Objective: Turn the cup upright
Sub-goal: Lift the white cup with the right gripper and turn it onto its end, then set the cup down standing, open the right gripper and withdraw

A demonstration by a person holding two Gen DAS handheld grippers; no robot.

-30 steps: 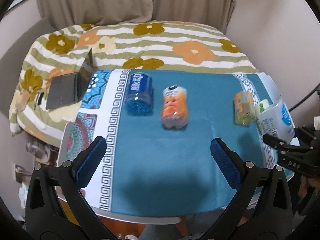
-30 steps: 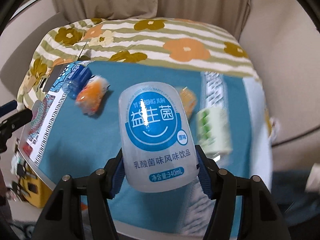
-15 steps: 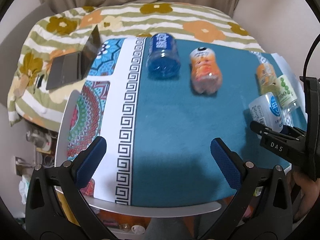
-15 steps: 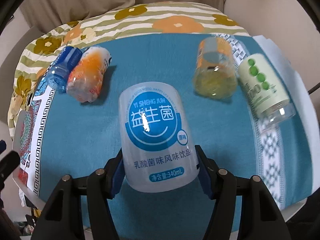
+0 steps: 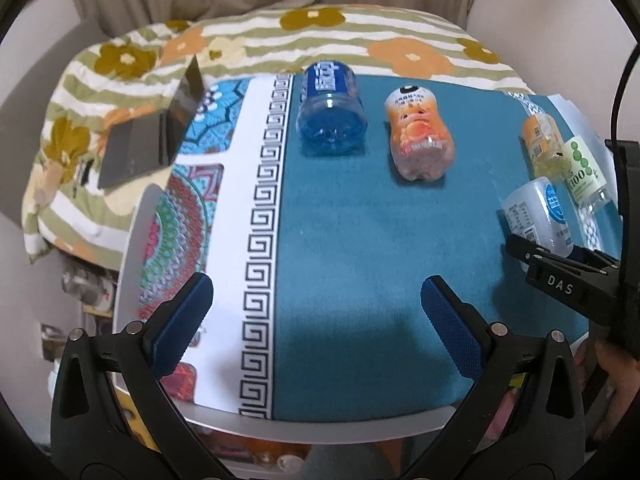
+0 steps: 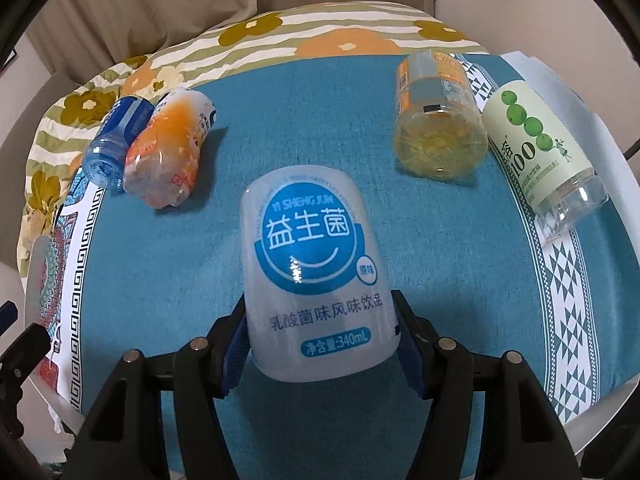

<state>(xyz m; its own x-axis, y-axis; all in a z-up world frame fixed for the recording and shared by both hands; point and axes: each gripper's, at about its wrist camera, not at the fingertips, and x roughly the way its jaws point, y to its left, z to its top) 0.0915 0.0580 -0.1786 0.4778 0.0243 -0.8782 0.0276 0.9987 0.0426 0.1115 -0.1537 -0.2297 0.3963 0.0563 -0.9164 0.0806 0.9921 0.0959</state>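
My right gripper (image 6: pixel 320 344) is shut on a frosted white cup with a blue smiley label (image 6: pixel 316 272), holding it above the teal tablecloth (image 6: pixel 280 120); the same cup (image 5: pixel 538 212) and the right gripper (image 5: pixel 560 268) show at the right edge of the left wrist view. My left gripper (image 5: pixel 316 316) is open and empty over the near table edge. Several cups lie on their sides: blue (image 5: pixel 330 112), orange (image 5: pixel 420 136), yellow (image 6: pixel 438 120), green-labelled (image 6: pixel 540 144).
The round table's white rim (image 5: pixel 320 424) is near me. A bed with a flowered striped cover (image 5: pixel 280 40) stands behind the table, with an open laptop (image 5: pixel 156 136) on it at the left. A cable (image 5: pixel 620 80) hangs at the right.
Both views have moved closer over the table. The right gripper with the white cup has come lower and nearer the cloth; the lying cups have not moved.
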